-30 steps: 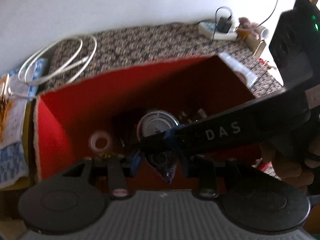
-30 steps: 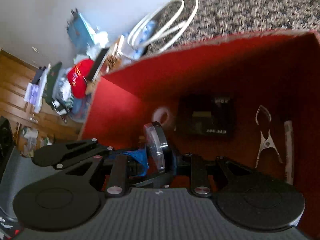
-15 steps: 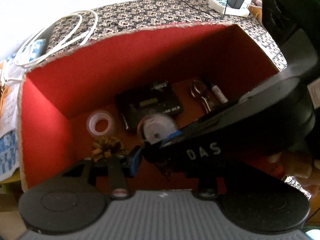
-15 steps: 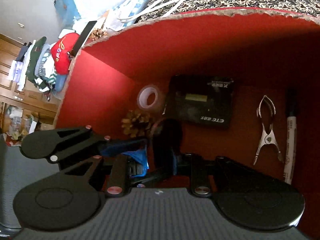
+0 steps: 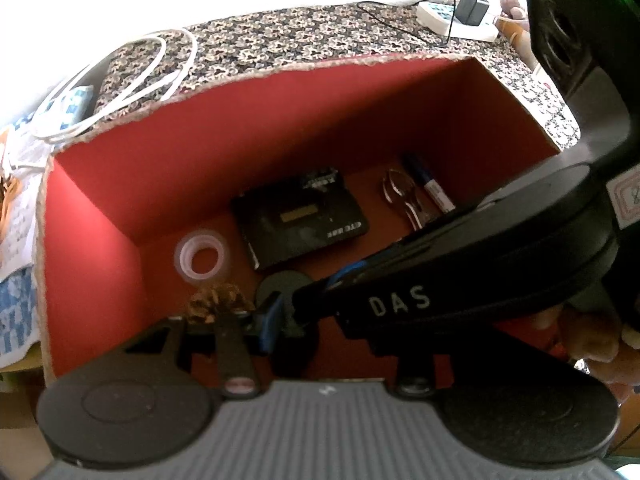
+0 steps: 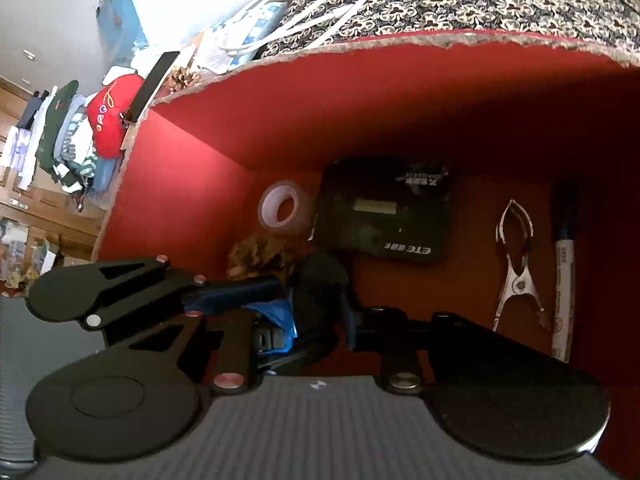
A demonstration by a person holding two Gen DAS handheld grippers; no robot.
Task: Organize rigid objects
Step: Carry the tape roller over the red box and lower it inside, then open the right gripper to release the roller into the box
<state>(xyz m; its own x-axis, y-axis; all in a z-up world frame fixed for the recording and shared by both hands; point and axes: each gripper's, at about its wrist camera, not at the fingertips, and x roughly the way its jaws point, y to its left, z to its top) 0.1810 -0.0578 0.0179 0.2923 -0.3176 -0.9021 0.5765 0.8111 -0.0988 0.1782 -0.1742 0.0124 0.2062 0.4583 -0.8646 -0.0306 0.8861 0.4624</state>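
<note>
Both grippers reach down into a red box (image 5: 200, 168) (image 6: 320, 104). My right gripper (image 6: 316, 308) is shut on a round black disc (image 6: 318, 288), held edge-on low over the box floor; the disc also shows in the left wrist view (image 5: 286, 292). My left gripper (image 5: 280, 320) sits close beside the disc, its jaws mostly hidden behind the right gripper's arm. On the floor lie a tape roll (image 5: 200, 255) (image 6: 282, 208), a pine cone (image 5: 216, 304) (image 6: 260, 254), a black device (image 5: 300, 220) (image 6: 384, 212), a metal clip (image 6: 516, 264) and a marker (image 6: 562, 272).
The box stands on a patterned cloth (image 5: 304, 36) with a white cable (image 5: 132, 76) at its far left and a power strip (image 5: 456, 20) at the far right. Clothes and a red cap (image 6: 106, 116) lie left of the box.
Both grippers have gone deeper into the box. The disc has turned from face-on to edge-on and come down near the floor beside the pine cone.
</note>
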